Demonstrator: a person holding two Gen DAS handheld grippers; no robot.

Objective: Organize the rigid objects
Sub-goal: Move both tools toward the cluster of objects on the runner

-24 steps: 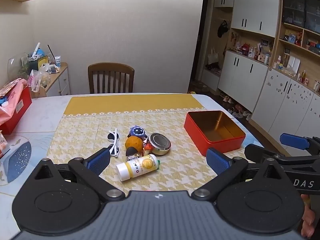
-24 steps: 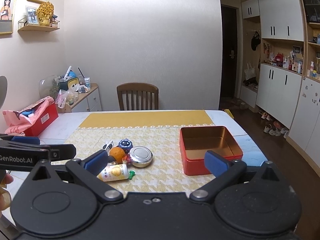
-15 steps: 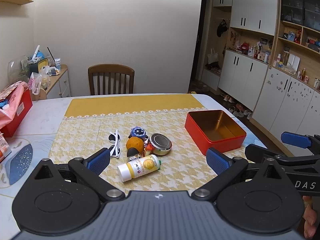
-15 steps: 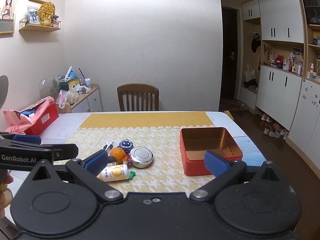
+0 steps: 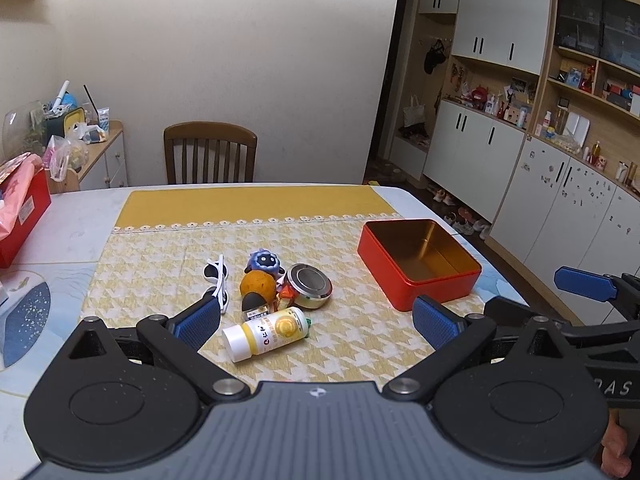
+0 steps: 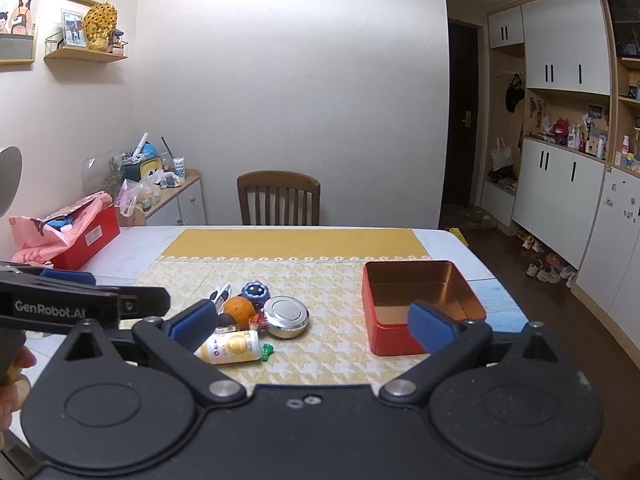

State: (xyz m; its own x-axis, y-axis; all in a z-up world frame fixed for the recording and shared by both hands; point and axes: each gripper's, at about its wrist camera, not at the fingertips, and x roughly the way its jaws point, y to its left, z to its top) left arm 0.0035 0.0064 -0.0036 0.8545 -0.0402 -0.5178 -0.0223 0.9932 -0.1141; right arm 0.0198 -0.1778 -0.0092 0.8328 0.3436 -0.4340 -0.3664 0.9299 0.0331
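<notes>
A pile of small objects lies mid-table: a white and yellow bottle [image 5: 267,333] on its side, an orange [image 5: 258,285], a round silver tin [image 5: 310,285], a blue plush toy [image 5: 262,261] and white sunglasses [image 5: 218,279]. An open red tin box [image 5: 418,263] with a gold inside stands to their right. My left gripper [image 5: 316,322] is open and empty, held above the near table edge. My right gripper [image 6: 310,326] is open and empty too. The bottle [image 6: 232,346], silver tin [image 6: 288,316] and red box [image 6: 422,306] show in the right wrist view.
A yellow patterned cloth [image 5: 280,236] covers the table. A wooden chair [image 5: 210,152] stands at the far side. A red box with pink wrapping [image 6: 76,232] sits at the far left. Cabinets [image 5: 560,200] line the right wall.
Both grippers have risen and drawn back slightly, staying open. The objects on the table have not moved.
</notes>
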